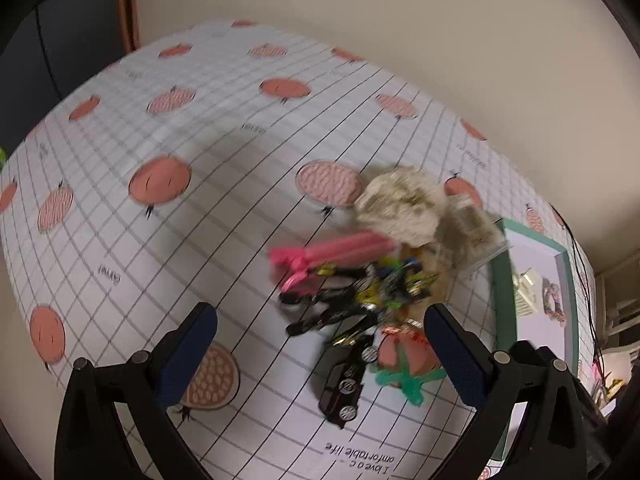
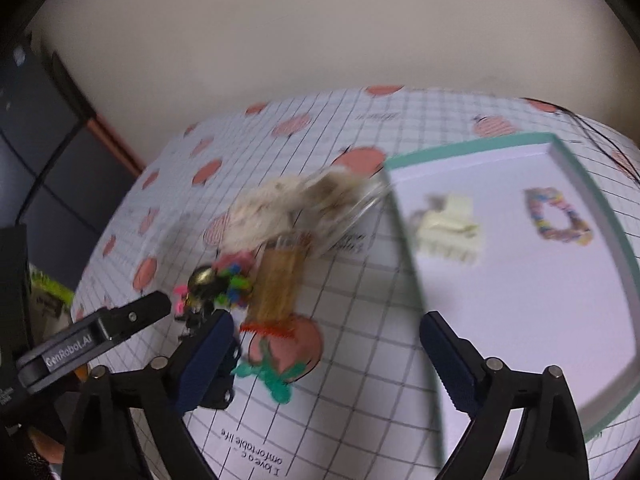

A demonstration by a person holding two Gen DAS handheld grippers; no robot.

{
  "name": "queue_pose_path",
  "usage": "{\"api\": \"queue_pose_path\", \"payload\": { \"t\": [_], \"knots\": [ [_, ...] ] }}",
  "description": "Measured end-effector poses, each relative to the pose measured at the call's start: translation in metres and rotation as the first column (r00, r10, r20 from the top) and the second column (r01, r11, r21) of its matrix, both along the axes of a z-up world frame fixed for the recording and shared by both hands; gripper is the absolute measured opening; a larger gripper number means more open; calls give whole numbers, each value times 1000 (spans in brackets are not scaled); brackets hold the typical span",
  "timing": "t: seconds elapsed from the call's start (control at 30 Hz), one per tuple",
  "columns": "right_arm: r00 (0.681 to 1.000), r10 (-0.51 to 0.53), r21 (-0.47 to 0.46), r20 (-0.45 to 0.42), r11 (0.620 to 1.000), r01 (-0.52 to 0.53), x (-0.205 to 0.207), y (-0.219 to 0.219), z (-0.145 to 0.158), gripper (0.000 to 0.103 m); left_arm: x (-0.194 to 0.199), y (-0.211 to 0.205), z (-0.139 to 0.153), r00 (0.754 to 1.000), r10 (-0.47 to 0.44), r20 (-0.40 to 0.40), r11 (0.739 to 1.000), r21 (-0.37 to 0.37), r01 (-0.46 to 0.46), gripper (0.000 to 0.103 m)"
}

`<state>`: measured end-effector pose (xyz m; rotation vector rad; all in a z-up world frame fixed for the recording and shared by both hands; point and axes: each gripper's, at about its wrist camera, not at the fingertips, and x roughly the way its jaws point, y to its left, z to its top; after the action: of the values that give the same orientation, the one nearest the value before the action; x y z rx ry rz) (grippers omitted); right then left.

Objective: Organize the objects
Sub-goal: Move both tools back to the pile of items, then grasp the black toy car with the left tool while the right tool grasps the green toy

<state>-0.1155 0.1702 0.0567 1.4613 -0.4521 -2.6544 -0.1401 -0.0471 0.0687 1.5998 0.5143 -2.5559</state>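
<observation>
My left claw (image 1: 320,336) hangs wide open over the cloth (image 1: 200,216), its 2 pads gripping nothing. Just ahead, between the pads and toward the right one, lies a black toy car (image 1: 345,384), with a green clip (image 1: 404,383) beside it against my right pad. Beyond those sits a tangle of black and yellow pieces (image 1: 360,300), then a pink clip (image 1: 320,258), then a fluffy cream lump (image 1: 400,208) farthest out. Off to the right is a tray (image 1: 500,280).

My right claw (image 2: 326,350) is also spread wide and empty. The left claw's finger (image 2: 100,334) shows at its left. The tray (image 2: 408,248) lies ahead to the right, holding a cream claw clip (image 2: 448,230) and, farther right, a bead bracelet (image 2: 558,216).
</observation>
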Motion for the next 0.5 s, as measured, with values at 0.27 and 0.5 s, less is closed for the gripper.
{"api": "queue_pose_path", "payload": {
  "t": [0.27,0.5],
  "knots": [
    [983,138,76,118,986,-148,-1,-40,-21,89,1,5,-19,994,-26,102,999,-37,30,103],
    [963,187,114,195,971,-211,-1,-51,-38,86,0,12,-33,986,-53,160,998,-29,58,102]
  ]
}}
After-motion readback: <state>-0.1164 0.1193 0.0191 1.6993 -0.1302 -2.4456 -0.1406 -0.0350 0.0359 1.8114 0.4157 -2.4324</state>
